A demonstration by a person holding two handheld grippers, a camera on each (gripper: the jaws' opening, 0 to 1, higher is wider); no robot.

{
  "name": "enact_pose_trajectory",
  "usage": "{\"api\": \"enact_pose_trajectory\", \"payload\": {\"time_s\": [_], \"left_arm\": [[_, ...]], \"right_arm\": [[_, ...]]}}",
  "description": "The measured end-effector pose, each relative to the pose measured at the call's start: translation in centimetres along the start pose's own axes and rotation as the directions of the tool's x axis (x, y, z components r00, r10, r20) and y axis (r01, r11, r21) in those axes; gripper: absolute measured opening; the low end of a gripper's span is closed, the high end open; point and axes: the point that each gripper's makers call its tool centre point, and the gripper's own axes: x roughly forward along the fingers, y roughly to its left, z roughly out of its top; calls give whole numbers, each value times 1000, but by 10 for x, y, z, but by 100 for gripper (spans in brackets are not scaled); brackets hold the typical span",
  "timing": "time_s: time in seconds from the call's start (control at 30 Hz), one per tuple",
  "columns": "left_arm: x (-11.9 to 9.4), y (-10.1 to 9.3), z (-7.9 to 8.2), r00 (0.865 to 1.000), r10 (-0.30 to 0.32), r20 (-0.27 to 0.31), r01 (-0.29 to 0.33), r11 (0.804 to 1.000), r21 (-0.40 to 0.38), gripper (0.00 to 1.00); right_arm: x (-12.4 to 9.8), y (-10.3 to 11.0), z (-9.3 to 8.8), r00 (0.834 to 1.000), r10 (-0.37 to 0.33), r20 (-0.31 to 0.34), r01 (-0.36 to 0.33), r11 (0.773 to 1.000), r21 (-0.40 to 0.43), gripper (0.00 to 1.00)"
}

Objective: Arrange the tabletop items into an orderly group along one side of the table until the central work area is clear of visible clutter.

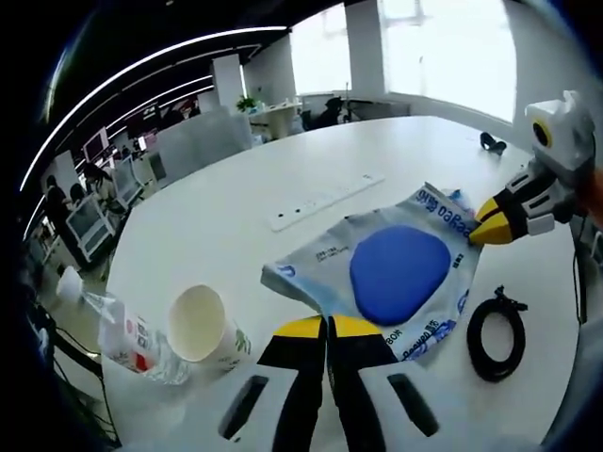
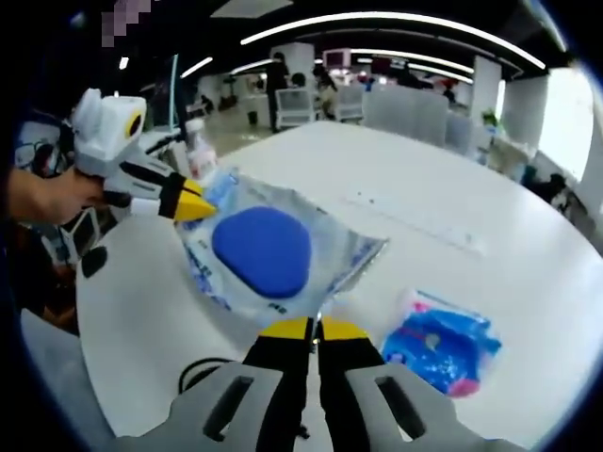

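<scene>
Risk entry, left gripper view: left gripper (image 1: 327, 325) is pinching the near edge of the clear printed bag (image 1: 377, 273), jaws closed on the film, while the right gripper (image 1: 482, 232) is gripping the far corner in the same way. The bag is lying near the middle of the white table (image 1: 217, 217). If the two grippers are pulling unevenly, the thin film is likely to slip out or tear, and the load may slide to one end. A paper cup (image 1: 203, 328) is lying on its side just left of the bag, mouth toward the camera, appearing empty; a careless drag could be sending it rolling. A crushed plastic bottle (image 1: 132, 344) is resting beside it, contents unclear. A coiled black cable (image 1: 497, 337) is sitting just right of the bag and could be snagging on it. A white power strip (image 1: 325, 200) is lying beyond.

Right gripper view: right gripper (image 2: 314, 330) is clamping the bag (image 2: 349, 254) at its near edge, jaws together; left gripper (image 2: 196, 205) is holding the opposite corner. Contents: one blue rounded pad (image 2: 262, 250), sealed inside. A small blue and pink packet (image 2: 441, 344) is lying apart to the right, contents not readable, well clear of the pull.
</scene>
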Motion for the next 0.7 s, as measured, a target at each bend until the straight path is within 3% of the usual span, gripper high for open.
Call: {"api": "enact_pose_trajectory", "payload": {"time_s": [0.7], "left_arm": [[29,14,-6,999,26,-25,-25,999,30,0]], "right_arm": [[29,-10,-7,1000,23,-20,-22,1000,21,0]]}}
